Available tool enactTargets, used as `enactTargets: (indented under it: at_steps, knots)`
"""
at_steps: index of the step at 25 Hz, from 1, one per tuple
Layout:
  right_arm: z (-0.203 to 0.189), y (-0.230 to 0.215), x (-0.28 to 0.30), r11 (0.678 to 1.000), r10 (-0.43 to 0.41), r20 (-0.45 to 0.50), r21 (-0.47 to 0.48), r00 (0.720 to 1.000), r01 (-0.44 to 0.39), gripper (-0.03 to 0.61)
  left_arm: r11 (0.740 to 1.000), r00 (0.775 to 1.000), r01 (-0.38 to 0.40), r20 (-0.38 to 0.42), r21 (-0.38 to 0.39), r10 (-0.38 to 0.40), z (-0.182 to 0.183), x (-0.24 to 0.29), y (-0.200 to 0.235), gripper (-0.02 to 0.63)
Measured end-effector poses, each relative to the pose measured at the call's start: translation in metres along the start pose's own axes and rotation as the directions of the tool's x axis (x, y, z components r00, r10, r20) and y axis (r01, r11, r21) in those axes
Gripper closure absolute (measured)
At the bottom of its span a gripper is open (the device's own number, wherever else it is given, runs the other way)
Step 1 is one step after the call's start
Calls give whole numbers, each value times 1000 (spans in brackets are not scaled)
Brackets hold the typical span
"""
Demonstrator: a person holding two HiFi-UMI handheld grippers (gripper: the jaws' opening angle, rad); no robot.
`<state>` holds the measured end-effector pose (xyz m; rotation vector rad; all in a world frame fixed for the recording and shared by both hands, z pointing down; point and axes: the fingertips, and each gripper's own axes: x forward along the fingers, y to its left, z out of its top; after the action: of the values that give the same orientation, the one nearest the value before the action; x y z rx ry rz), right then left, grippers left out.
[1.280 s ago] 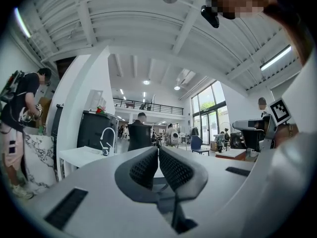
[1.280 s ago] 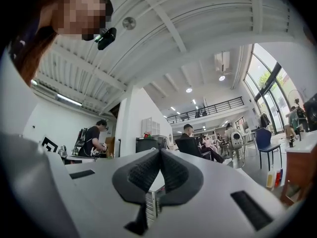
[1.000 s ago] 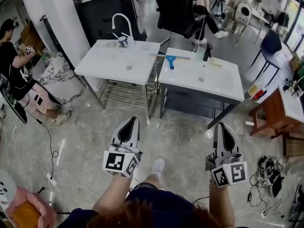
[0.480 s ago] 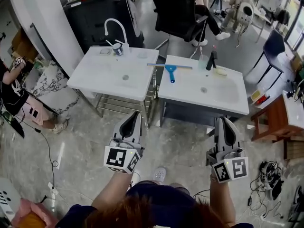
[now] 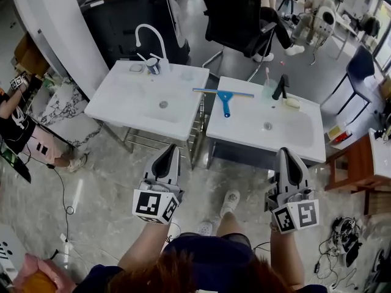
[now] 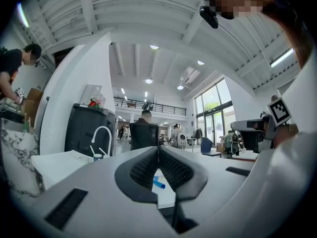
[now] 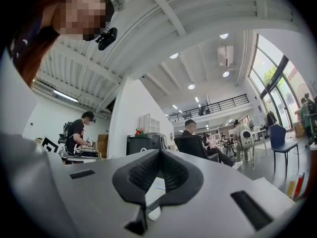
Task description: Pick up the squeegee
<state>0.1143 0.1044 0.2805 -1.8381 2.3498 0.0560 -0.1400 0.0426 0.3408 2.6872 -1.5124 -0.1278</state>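
The left tongs (image 5: 173, 148) and right tongs (image 5: 285, 152) stayed closed, empty, as the squeegee (image 5: 225, 97) drew closer, probably still beyond reach

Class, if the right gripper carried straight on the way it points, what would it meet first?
Probably the front rim of the right-hand sink, directly ahead of the right gripper; its height against the rim is unclear.

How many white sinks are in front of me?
2. The left sink has a white faucet; the right sink beside it carries the blue squeegee. More could be hidden out of frame.
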Motion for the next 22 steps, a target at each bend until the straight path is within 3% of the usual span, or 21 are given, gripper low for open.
enactTargets:
  at_steps: [11, 22]
  knots:
    - [-18, -88, 139, 995, 95, -8, 23, 995, -95, 563, 993, 993, -115, 4, -3, 115, -7, 131, 34, 588]
    - [-27, -183, 271, 977, 210, -7, 33, 978, -210, 563, 971, 969, -237, 70, 7, 236, -1, 273, 60, 588]
